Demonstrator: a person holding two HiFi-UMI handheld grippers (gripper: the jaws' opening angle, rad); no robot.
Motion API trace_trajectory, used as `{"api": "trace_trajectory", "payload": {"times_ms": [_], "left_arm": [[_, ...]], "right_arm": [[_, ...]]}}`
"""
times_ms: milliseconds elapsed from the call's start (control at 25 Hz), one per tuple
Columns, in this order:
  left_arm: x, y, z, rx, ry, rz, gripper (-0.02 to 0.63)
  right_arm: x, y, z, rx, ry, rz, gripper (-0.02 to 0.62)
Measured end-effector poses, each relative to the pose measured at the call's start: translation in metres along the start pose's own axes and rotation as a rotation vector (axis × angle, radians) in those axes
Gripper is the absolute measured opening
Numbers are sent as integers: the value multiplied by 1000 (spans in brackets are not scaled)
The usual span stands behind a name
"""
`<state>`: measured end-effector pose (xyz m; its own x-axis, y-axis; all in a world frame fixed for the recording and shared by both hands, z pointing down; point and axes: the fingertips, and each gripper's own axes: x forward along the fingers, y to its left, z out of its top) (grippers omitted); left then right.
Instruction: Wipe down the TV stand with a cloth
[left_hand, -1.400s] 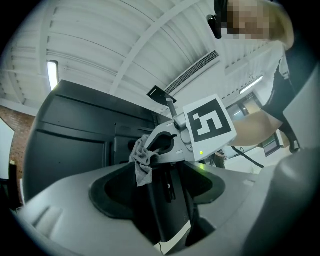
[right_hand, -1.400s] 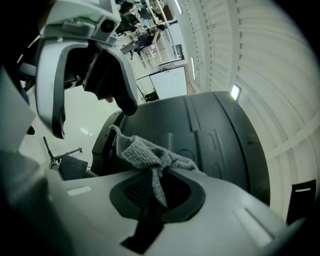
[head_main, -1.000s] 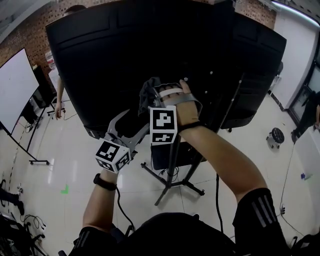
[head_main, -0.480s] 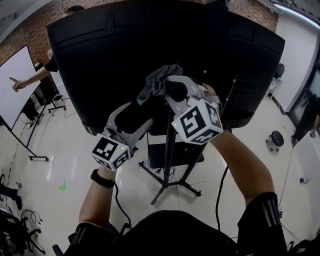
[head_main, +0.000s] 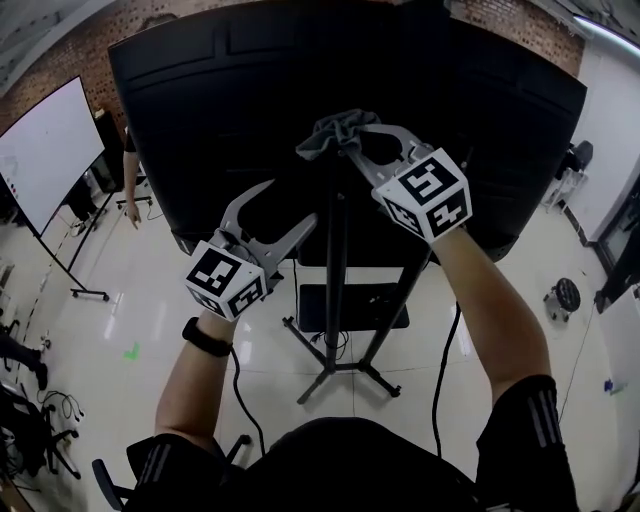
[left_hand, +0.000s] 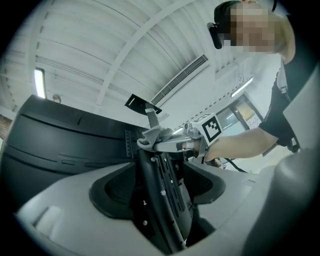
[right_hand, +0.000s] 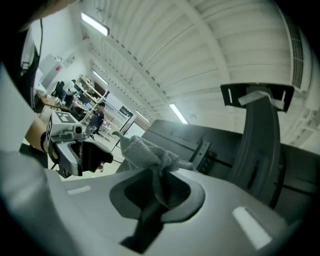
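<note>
The room has a glossy pale floor (head_main: 130, 300) far beneath both grippers, a ribbed white ceiling (right_hand: 200, 50) with strip lights, and a brick wall (head_main: 60, 75) behind. A whiteboard (head_main: 45, 150) on wheels stands well off to the left gripper's outer side with a person (head_main: 130, 185) near it. A small stool (head_main: 566, 296) sits well off on the right gripper's outer side.

The TV stand (head_main: 337, 270) is a black post. Its long axis runs upright, from splayed legs on the floor up behind the wide black back of the screen (head_main: 250, 90), which fills the space ahead of both grippers.

The right gripper (head_main: 352, 143) is clamped on a grey cloth (head_main: 330, 133). The cloth is a bunched wad at the jaw tips, with one fold pinched down between them and a loose corner pointing away from the gripper. It has no clear long axis. The wad lies against the post high up, just ahead of this gripper's tips.

The left gripper (head_main: 287, 208) is lower and beside the right one, its jaws spread wide and gripping nothing. In the left gripper view the post, with its row of screws, stands in the gap straight ahead of the jaws, but whether they touch it cannot be told
</note>
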<state>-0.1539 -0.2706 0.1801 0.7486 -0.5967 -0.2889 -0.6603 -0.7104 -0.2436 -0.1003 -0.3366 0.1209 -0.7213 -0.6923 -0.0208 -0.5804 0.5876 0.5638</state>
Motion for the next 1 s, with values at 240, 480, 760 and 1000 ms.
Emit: {"api": "trace_trajectory", "payload": {"times_ms": [240, 480, 760, 1000], "left_arm": [[10, -14, -20, -19, 38, 44, 324], [11, -28, -52, -41, 107, 92, 324], [0, -43, -86, -62, 162, 147, 324], [-18, -50, -110, -69, 235, 167, 324]], "right_arm": [[-4, 10, -32, 63, -29, 111, 32], [-8, 32, -74, 65, 4, 183, 32], [-11, 70, -124, 94, 41, 262, 32], [-5, 113, -146, 60, 91, 333, 32]]}}
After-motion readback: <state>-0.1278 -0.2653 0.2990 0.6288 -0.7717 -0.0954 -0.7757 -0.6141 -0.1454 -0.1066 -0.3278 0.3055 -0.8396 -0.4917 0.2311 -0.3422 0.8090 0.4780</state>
